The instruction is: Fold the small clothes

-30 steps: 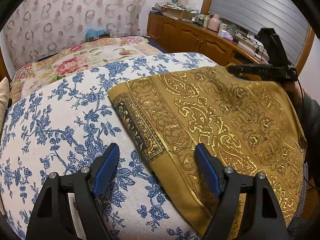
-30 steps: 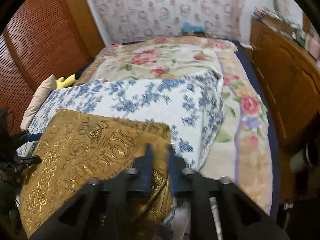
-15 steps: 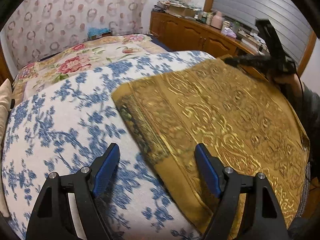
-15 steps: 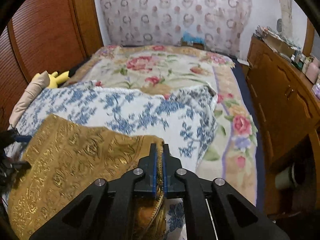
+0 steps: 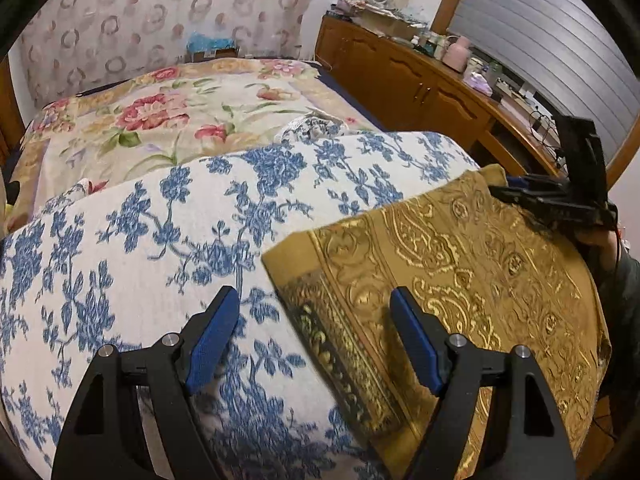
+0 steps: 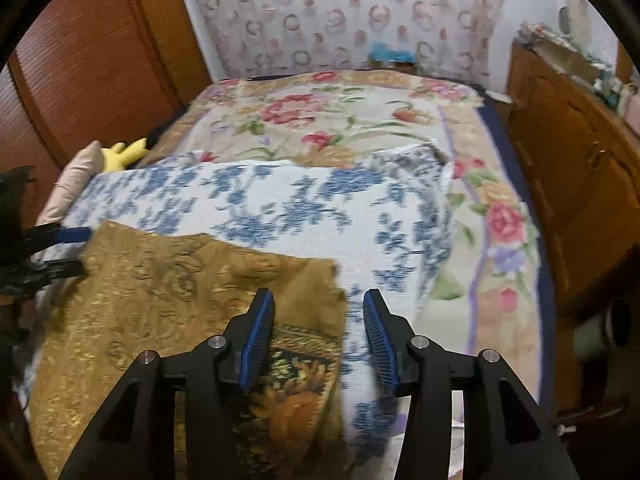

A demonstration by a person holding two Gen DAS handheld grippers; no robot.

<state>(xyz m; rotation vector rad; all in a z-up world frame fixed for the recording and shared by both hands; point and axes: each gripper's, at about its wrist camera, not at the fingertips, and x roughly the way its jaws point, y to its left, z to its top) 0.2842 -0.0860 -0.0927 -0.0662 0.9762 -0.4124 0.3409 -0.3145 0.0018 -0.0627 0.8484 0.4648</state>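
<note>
Left wrist view looks down a bed under a rose-patterned cover, with a blue-flowered white blanket folded across its near part. On that blanket lies the gold cloth, flat, its dark patterned border running between the pads of the left claw, which stands wide apart and grips nothing. The right claw is opening; the cloth's corner lies under its left pad, untouched by either pad. A wooden cabinet crowded with bottles runs along the bed's right side, a slatted wooden door along the left. The bed's far half lies open, up to the ring-patterned curtain.
</note>
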